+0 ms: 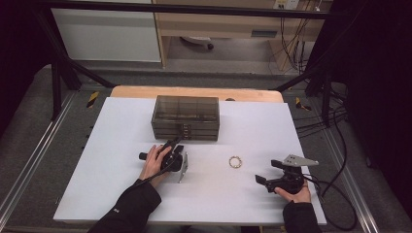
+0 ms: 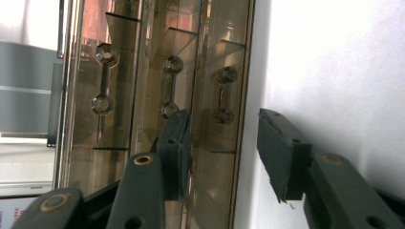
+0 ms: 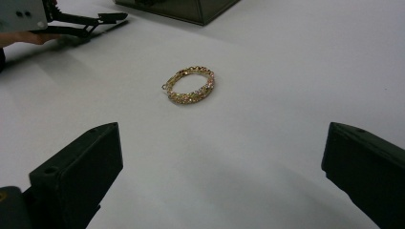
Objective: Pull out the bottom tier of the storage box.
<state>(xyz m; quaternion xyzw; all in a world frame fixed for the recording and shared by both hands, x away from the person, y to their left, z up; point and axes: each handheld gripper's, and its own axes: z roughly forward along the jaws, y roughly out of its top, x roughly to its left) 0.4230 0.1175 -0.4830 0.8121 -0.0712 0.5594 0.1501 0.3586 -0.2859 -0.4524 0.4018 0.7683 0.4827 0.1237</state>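
Left hand-held gripper [image 1: 178, 141], centre of the high view: held side-on, tips at the front face of the smoky translucent plastic three-drawer box [image 1: 185, 116], which sits in the upper middle of the white worktop [image 1: 97, 165]. In the left gripper view the box fills the left half of the frame, turned on its side, with three clear dumbbell-shaped drawer handles in a row. The handle furthest right in that frame [image 2: 223, 95] lies in line with the gap between the jaws, a little beyond the pads. One pad [image 2: 175, 152] overlaps the drawer fronts; the other pad [image 2: 282, 152] stands over bare white worktop beside the box. Jaws partly apart, nothing pressed between them. Whether either pad touches the box: cannot tell.

Right hand-held gripper [image 1: 265, 180], lower right of the high view: held low over the worktop, grey three-cornered plate on top, cable trailing off toward the right edge. Jaws spread wide, nothing between them. In the right gripper view the two black jaws stand at the lower corners of the frame.

Gold beaded bracelet [image 3: 189, 85], a closed ring lying flat on the worktop: centre of the right gripper view, ahead of the jaws and apart from them. In the high view it lies right of centre [image 1: 235, 161], between the two grippers, nearer the right one and well apart from the box.
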